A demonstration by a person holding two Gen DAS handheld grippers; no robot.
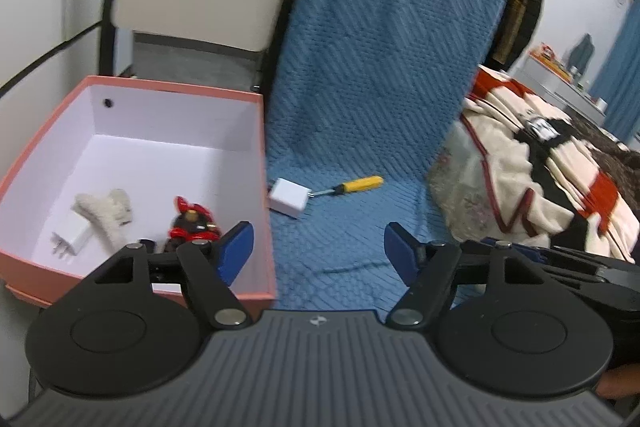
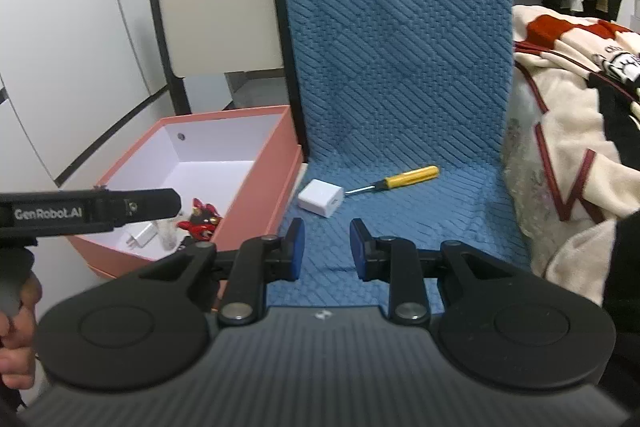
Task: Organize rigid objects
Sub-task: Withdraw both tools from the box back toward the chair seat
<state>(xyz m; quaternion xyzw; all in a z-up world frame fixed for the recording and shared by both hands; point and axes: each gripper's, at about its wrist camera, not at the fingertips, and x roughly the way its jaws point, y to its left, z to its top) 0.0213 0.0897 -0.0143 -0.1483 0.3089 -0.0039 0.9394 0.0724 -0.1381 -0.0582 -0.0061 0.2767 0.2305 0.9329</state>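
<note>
Left gripper (image 1: 319, 247) wide open; right gripper (image 2: 327, 250) narrowly open, empty. White charger (image 2: 321, 202), mid-frame, touches the screwdriver (image 2: 394, 179), apparently: grasping may knock it.

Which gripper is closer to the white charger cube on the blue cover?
Right, though not by much. The right gripper sits just short of the white charger cube, nearly in line. The left gripper hangs farther back, beside the pink box.

Pink box (image 1: 256, 195), yellow screwdriver (image 1: 360, 183), blue woven blanket (image 1: 380, 47).
</note>
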